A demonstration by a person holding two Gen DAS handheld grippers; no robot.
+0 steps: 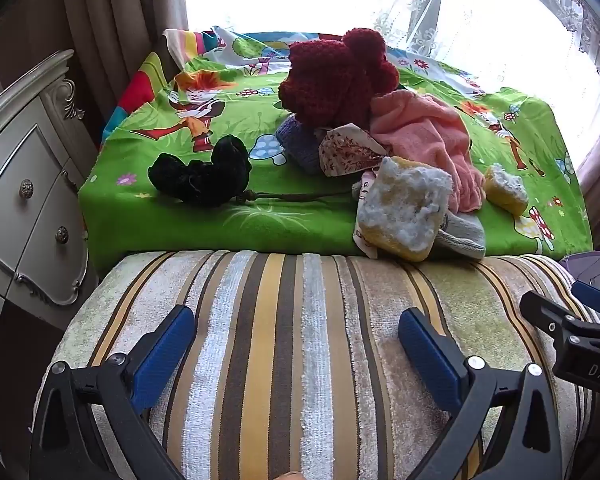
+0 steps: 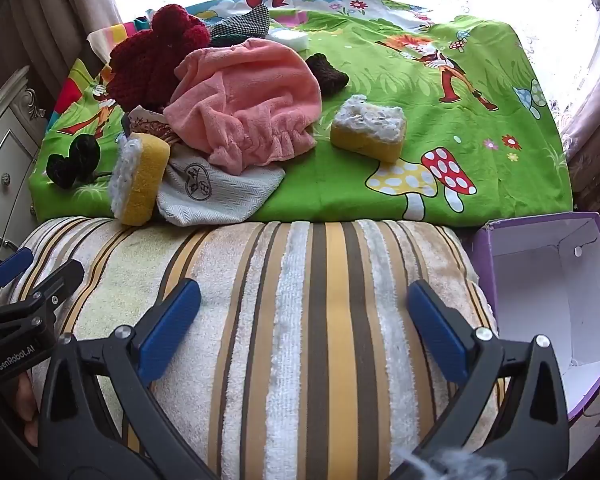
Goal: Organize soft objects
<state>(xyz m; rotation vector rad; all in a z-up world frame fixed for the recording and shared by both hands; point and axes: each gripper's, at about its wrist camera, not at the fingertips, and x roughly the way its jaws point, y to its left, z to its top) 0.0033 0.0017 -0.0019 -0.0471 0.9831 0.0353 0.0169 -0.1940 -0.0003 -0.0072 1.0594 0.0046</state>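
Note:
A pile of soft things lies on the green cartoon sheet (image 1: pixel 220 224): a dark red knitted hat (image 1: pixel 332 80) (image 2: pixel 148 68), a pink towel cap (image 1: pixel 424 136) (image 2: pixel 244 104), a grey cloth pouch (image 2: pixel 216 192), a black scrunchie (image 1: pixel 204 172) (image 2: pixel 72 160). One yellow sponge (image 1: pixel 404 212) (image 2: pixel 140 176) leans at the sheet's front edge; another (image 1: pixel 504 188) (image 2: pixel 370 128) lies apart to the right. My left gripper (image 1: pixel 296 344) and right gripper (image 2: pixel 304 320) are both open and empty, hovering over the striped towel (image 1: pixel 284 360) (image 2: pixel 320 340), short of the pile.
An open purple box (image 2: pixel 552 300) with a white inside stands to the right of the striped towel. A white dresser (image 1: pixel 28 208) stands at the left. Curtains and a bright window are behind the sheet. A checked cloth (image 2: pixel 244 20) and a brown knit piece (image 2: pixel 326 74) lie behind the pile.

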